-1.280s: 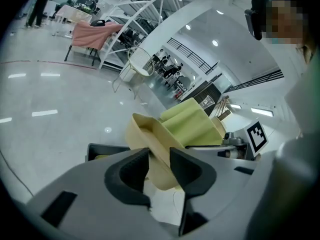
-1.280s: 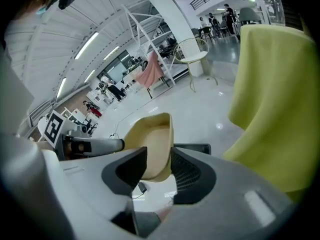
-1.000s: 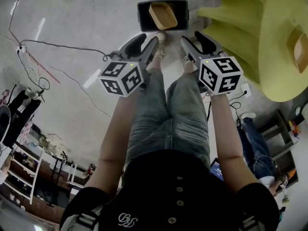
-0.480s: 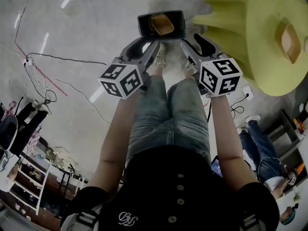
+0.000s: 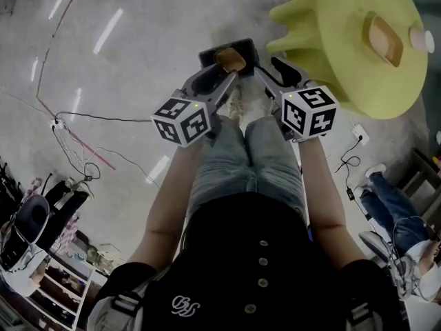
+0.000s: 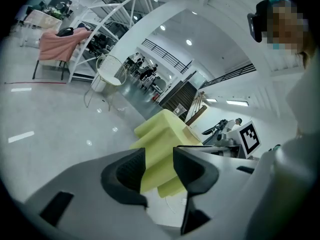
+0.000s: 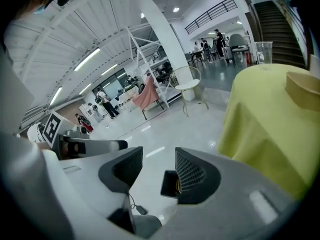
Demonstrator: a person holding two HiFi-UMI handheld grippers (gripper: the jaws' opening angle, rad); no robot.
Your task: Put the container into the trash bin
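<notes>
Floor (image 5: 124, 74): pale and glossy, and it lies far below both grippers. A cable (image 5: 89, 116) trails across it out beyond the left gripper. It could catch a foot if the person steps that way while looking down.

Worktop (image 5: 324, 61): round and draped in yellow cloth, it stands just out from the right gripper. The cloth hangs in deep folds, so an arm swinging wide could drag it and shift whatever sits on top.

Trash bin (image 5: 242, 45): dark and rectangular, it stands on the floor straight ahead of the two grippers, just past the person's shoes. It is light-looking, and a knock from a foot or gripper could probably tip it.

Left gripper (image 5: 219, 78): the jaws stand apart with nothing between them. Only the far yellow cloth shows through the gap.

Right gripper (image 5: 270, 71): this one is likewise spread and empty. The bin shows beyond and below its tips.

Container (image 5: 229, 59): this tan tray lies inside the bin, ahead of and below both grippers. It sits at a slant and may be propped on the wall, so any later drop could land on it and bounce out.

Second container (image 5: 383, 38): a similar tan tray on the worktop, well out to the right gripper's far side. If it is next, its shallow sloped rim may slip from a weak pinch.

Cup (image 5: 420, 38): it stands just beyond that tray and could be toppled by a careless reach.
</notes>
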